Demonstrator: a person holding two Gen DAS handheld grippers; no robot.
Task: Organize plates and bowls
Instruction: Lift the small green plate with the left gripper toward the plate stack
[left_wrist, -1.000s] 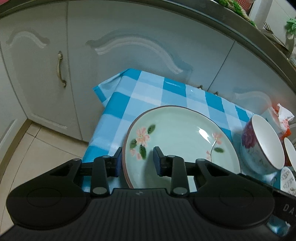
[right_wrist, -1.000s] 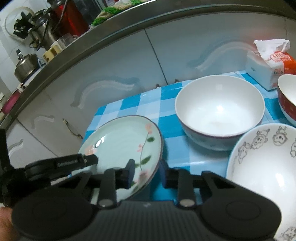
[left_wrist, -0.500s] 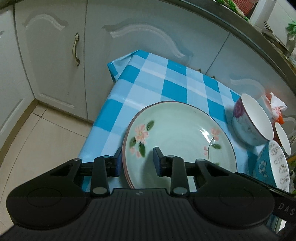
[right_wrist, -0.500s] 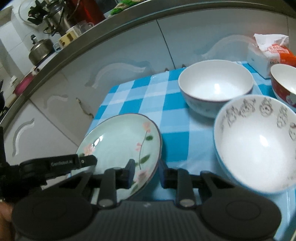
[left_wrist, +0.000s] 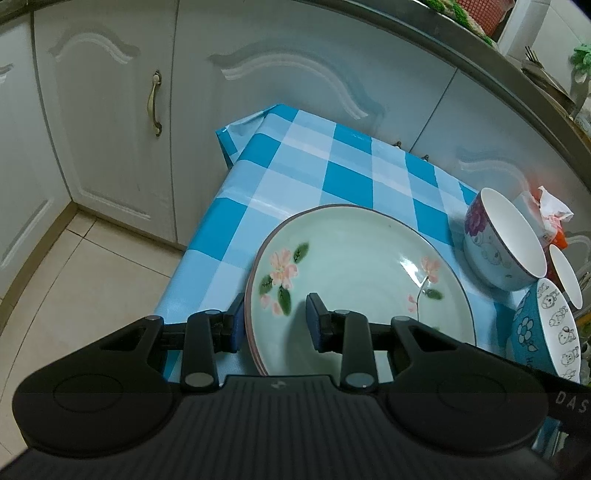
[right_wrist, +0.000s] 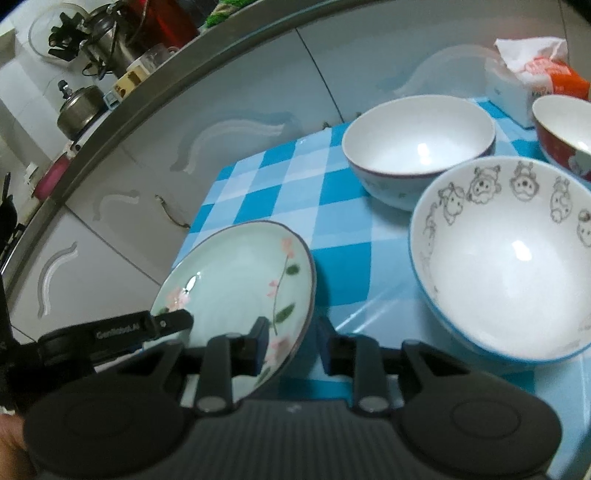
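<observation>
Left wrist view shows the pale green glazed plate with pink painted flowers (left_wrist: 362, 280), lifted and tilted over the near left part of the bench, my left jaws (left_wrist: 275, 325) straddling its near left rim, one pad under, one on the face. A second rim edge peeps out beneath it, so I judge I may be holding two stacked plates, though I cannot be sure. My right jaws (right_wrist: 291, 341) take the opposite rim the same way, closed on it; both pairs are gripping the plate and nothing else.

Just right of the plate stands the blue-walled ceramic bowl with cartoon animals drawn round its white inside (right_wrist: 506, 258). Beyond it is the white bowl with a purple rim and flower print (right_wrist: 419, 144), and at the far right the red bowl with a white inside (right_wrist: 565, 133), next to a tissue pack in white and orange wrap (right_wrist: 532, 77). All stand on the bench under its blue-and-white checked plastic cloth (left_wrist: 332, 173), pushed up against white kitchen cabinet doors (left_wrist: 110, 110).

Risks, as I judge them: the glaze is slick and each hold is only on the rim, so if my two hands drift apart or twist unevenly, the plate could slip or drop. Swinging right could knock the cartoon bowl. Near the bench's left edge, a fall would reach the tiled floor (left_wrist: 74, 280).
</observation>
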